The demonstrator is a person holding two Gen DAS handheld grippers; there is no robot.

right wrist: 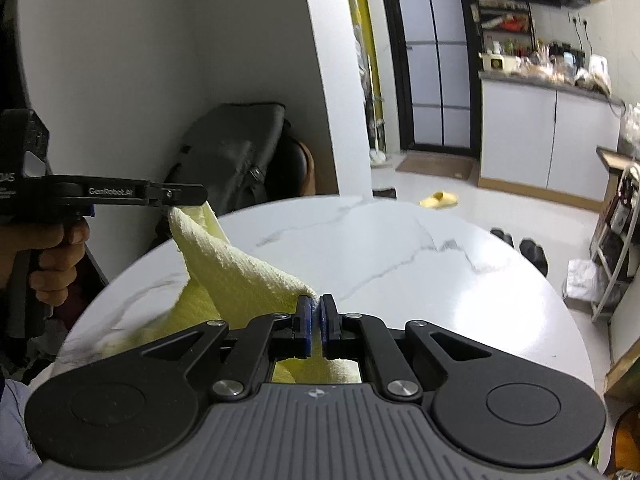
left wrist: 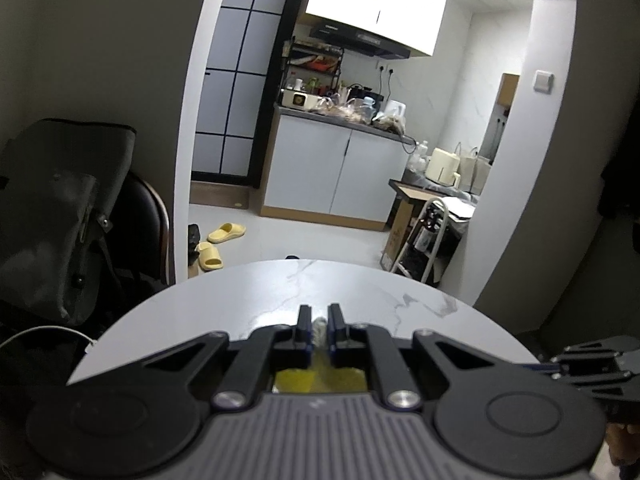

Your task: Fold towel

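Room, left wrist view: kitchen through a white archway [left wrist: 532, 92], white cabinet [left wrist: 336, 172] at 12 o'clock, yellow slippers [left wrist: 216, 246] on the floor at 10 o'clock, dark backpack [left wrist: 60, 216] on a chair at 9 o'clock.
Surface, left wrist view: round white marble table [left wrist: 360, 300] below the middle.
Left gripper [left wrist: 319, 326]: jaws drawn narrow, pinching a pale tuft of the towel [left wrist: 320, 380], more yellow cloth showing beneath the fingers at 6 o'clock.
Right gripper [left wrist: 592, 368], left wrist view: only part of its black frame, at 4 o'clock by the table edge.
Surface, right wrist view: same marble table [right wrist: 400, 264], backpack [right wrist: 232, 156] at 10 o'clock beyond its far edge, one slipper [right wrist: 438, 199] at 1 o'clock.
Right gripper [right wrist: 319, 312]: jaws nearly together, clamped on a towel corner.
Towel [right wrist: 224, 264], right wrist view: pale yellow, strung in a sagging band above the table from this corner up to 9 o'clock.
Left gripper [right wrist: 200, 196], right wrist view: side-on at 9 o'clock, gripping the other corner, held by a hand [right wrist: 48, 256].
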